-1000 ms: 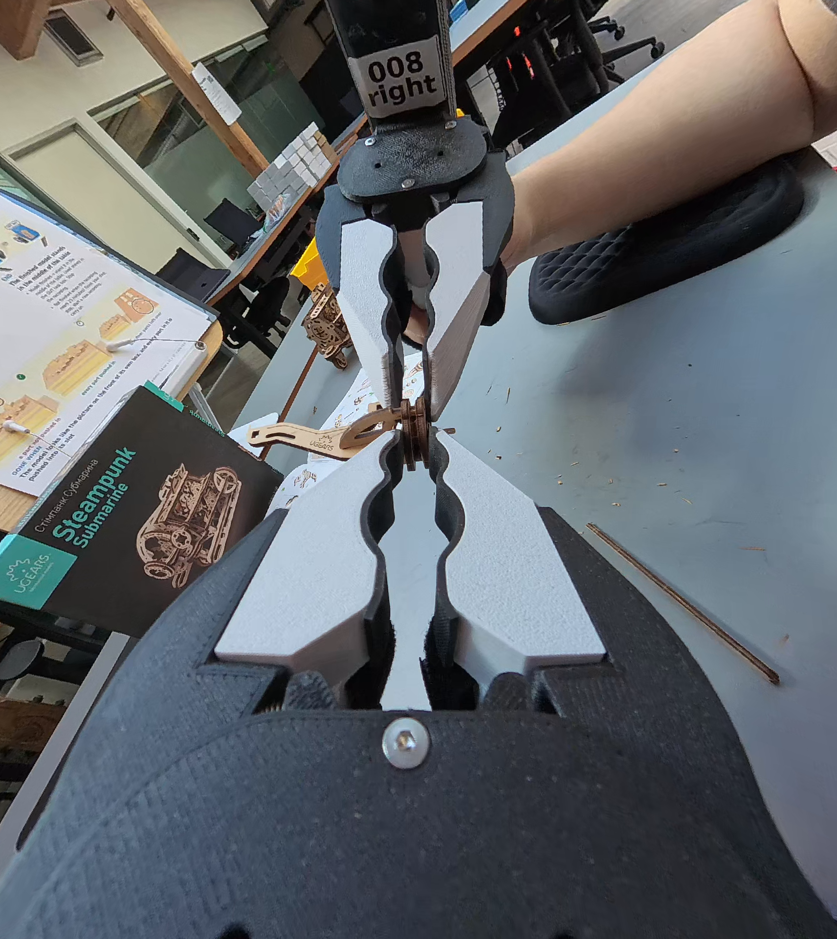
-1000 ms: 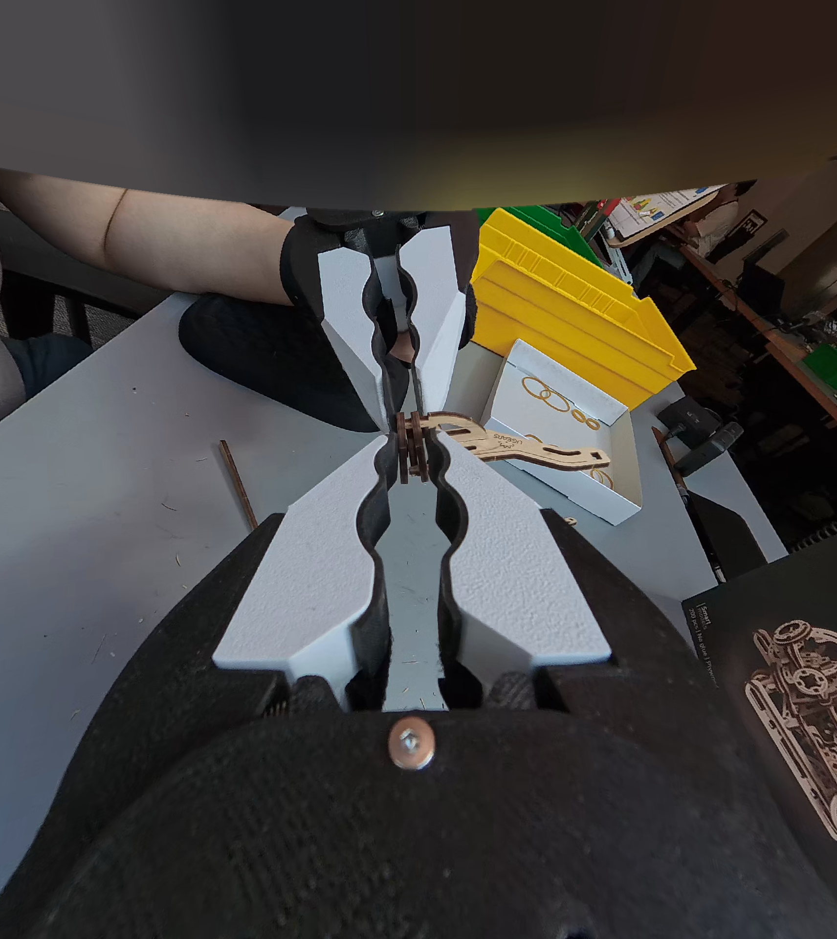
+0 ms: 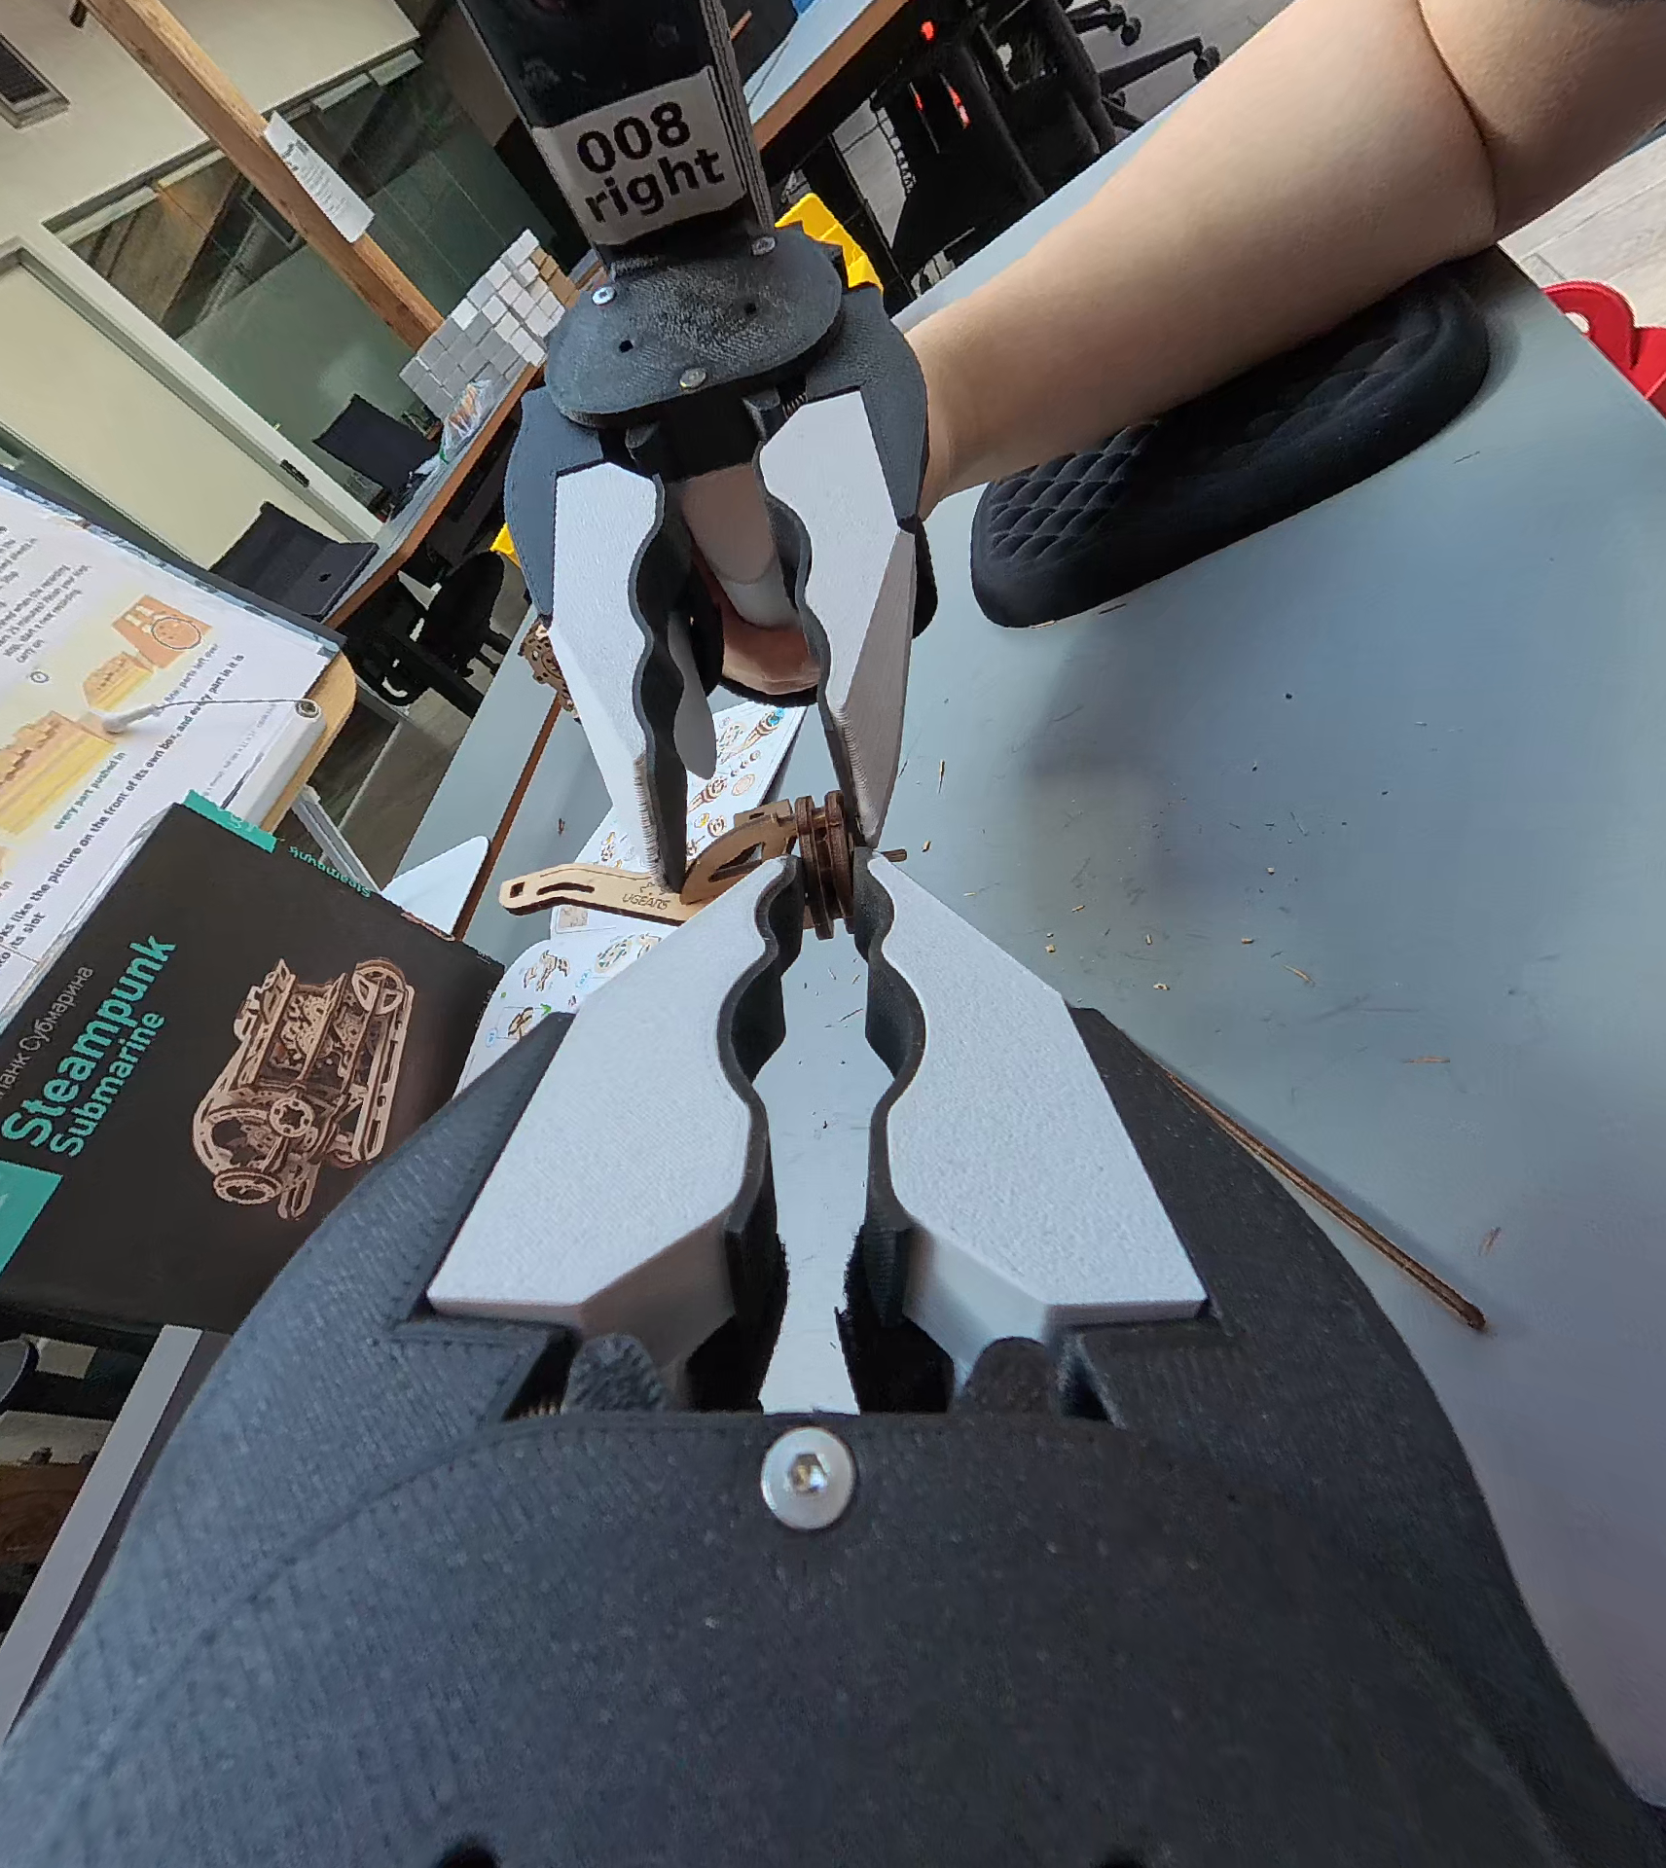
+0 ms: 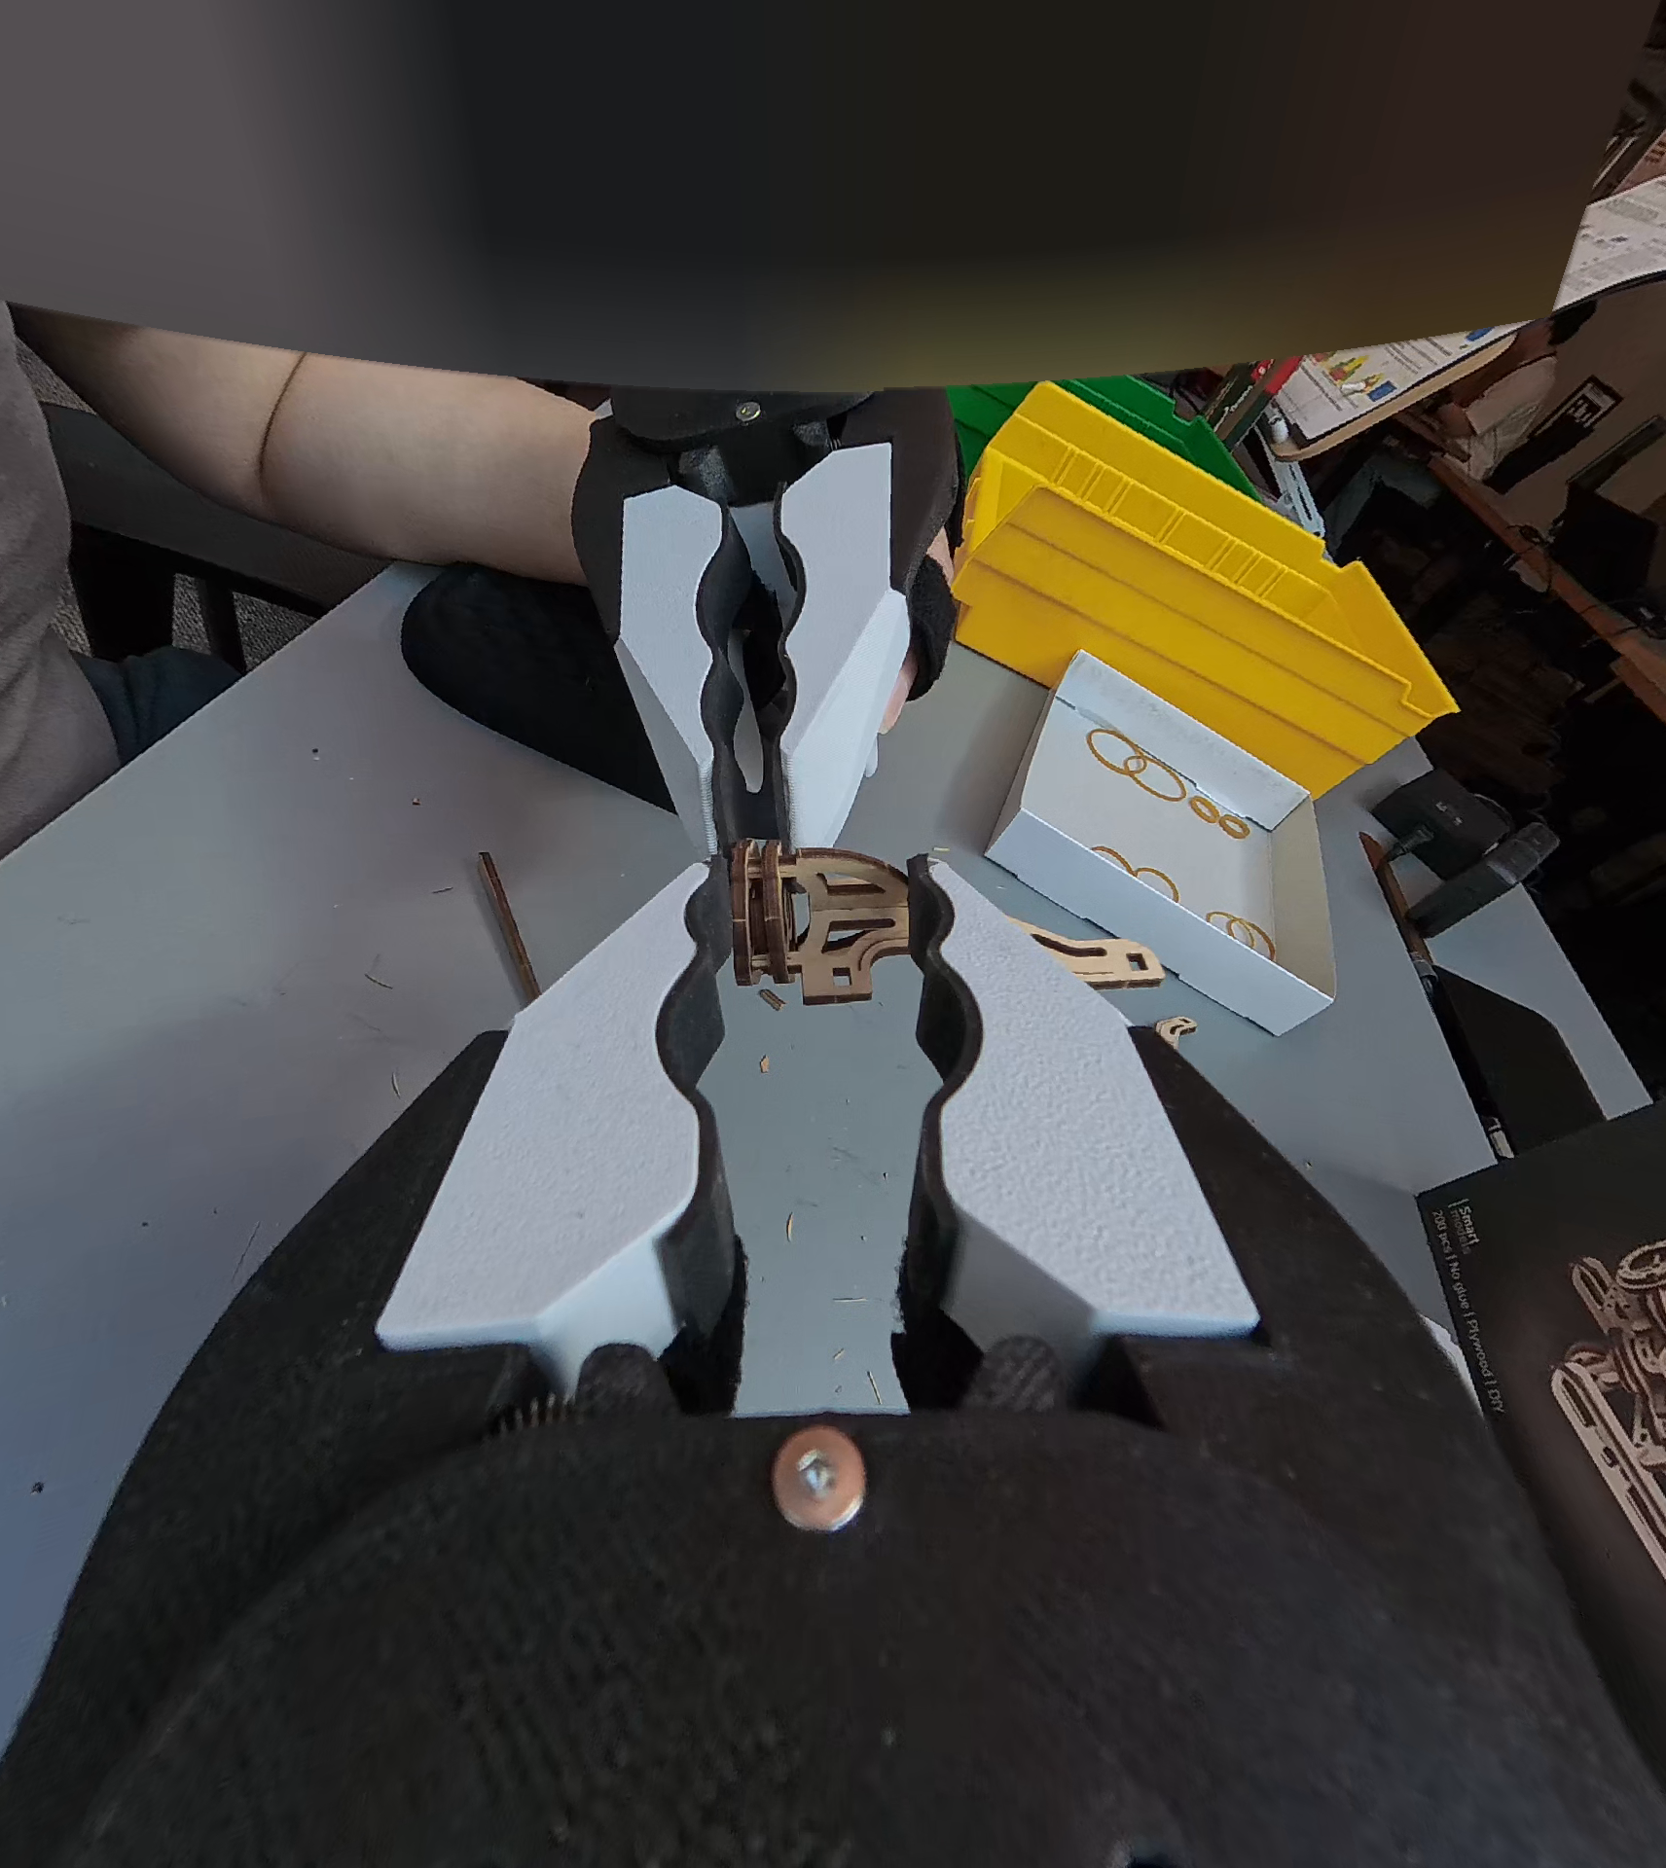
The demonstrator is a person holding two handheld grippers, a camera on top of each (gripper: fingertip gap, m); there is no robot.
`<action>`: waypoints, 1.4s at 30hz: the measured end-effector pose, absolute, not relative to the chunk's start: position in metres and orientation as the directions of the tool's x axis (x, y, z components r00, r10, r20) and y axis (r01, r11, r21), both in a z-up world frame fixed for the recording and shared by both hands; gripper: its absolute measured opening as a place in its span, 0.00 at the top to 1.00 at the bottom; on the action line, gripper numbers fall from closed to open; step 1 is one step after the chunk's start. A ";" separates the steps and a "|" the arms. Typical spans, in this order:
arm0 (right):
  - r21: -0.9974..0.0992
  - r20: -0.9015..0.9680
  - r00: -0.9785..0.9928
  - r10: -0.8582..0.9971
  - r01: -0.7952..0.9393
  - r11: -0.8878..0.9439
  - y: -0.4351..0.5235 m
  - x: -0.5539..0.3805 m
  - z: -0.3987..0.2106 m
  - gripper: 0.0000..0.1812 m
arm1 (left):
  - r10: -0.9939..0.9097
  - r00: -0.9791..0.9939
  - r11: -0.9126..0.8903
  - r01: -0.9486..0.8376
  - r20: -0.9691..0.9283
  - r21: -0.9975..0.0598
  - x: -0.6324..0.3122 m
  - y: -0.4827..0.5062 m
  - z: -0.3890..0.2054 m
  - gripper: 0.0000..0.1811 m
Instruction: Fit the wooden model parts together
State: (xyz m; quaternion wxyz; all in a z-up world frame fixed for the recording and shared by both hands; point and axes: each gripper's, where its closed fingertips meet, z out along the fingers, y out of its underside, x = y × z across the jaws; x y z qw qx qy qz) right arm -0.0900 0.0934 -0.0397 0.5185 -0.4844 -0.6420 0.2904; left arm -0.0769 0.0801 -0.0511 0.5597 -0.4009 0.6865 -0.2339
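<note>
A: Where is the part point(image 3: 824, 869), and which way does it run?

B: Off the table point(image 3: 1365, 859), between the two grippers, which meet tip to tip. Its stacked brown plywood discs stand on edge. A pale, flat, slotted arm point(image 3: 596, 895) runs out crosswise from them. That is to the left in the left wrist view and to the right in the right one.

A: And the tools?

B: The left gripper point(image 3: 824, 884) is clamped on the disc stack. The right gripper point(image 4: 814, 879) has its jaws apart on either side of the discs and a curved cut-out bracket point(image 4: 844, 925). I cannot tell whether it touches them. The fingers point(image 4: 576, 1122) are grainy white with wavy black pads.

A: The surface?

B: It is smooth grey, flecked with wood splinters, and a thin stick point(image 4: 508, 925) lies on it. A black box point(image 3: 182, 1061) sits at the edge. Beyond are a white tray point(image 4: 1304, 975) holding rings, a quilted black pad point(image 3: 1213, 485) under a forearm, and yellow bins point(image 4: 1193, 586). Farther off are desks and chairs in a workshop.
</note>
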 end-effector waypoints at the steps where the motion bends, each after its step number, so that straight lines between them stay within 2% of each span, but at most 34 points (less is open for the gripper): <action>1: -0.876 0.384 0.009 0.923 0.318 0.362 0.093 -0.090 -0.039 0.82 | -0.813 -0.050 0.568 -0.286 -0.580 -0.772 -0.077 0.080 -0.050 0.96; 3: -0.883 0.378 0.014 0.926 0.306 0.356 0.093 -0.090 -0.037 0.85 | -0.817 -0.043 0.562 -0.283 -0.575 -0.777 -0.077 0.081 -0.049 0.96; 7: -0.887 0.377 0.029 0.926 0.298 0.352 0.095 -0.091 -0.036 0.84 | -0.820 -0.033 0.555 -0.287 -0.571 -0.780 -0.078 0.083 -0.049 0.96; 14: -0.904 0.377 0.078 0.923 0.248 0.349 0.105 -0.085 -0.027 0.78 | -0.849 0.006 0.504 -0.288 -0.528 -0.814 -0.079 0.092 -0.045 0.96; 19: -0.966 0.228 0.114 0.967 0.153 0.209 0.114 -0.078 -0.018 0.72 | -0.922 0.038 0.371 -0.203 -0.386 -0.906 -0.081 0.095 -0.031 0.96; 21: -0.987 0.132 0.115 0.985 0.109 0.120 0.118 -0.077 -0.017 0.65 | -0.949 0.048 0.301 -0.163 -0.312 -0.940 -0.081 0.097 -0.025 0.96; 23: -0.998 0.008 0.106 0.994 0.056 0.002 0.122 -0.078 -0.019 0.65 | -0.969 0.055 0.233 -0.132 -0.242 -0.964 -0.081 0.100 -0.021 0.96; 28: -0.975 -0.217 0.053 0.975 -0.048 -0.215 0.127 -0.077 -0.014 0.75 | -0.995 0.046 0.086 -0.065 -0.089 -0.994 -0.081 0.103 -0.014 0.97; 36: -0.955 -0.294 0.038 0.955 -0.065 -0.291 0.127 -0.083 -0.018 0.74 | -0.996 0.048 -0.081 -0.003 0.081 -0.997 -0.084 0.114 -0.009 0.96; 42: -0.922 -0.377 -0.016 0.926 -0.084 -0.377 0.123 -0.087 -0.018 0.84 | -0.994 0.006 -0.112 0.014 0.112 -0.994 -0.083 0.109 -0.007 0.96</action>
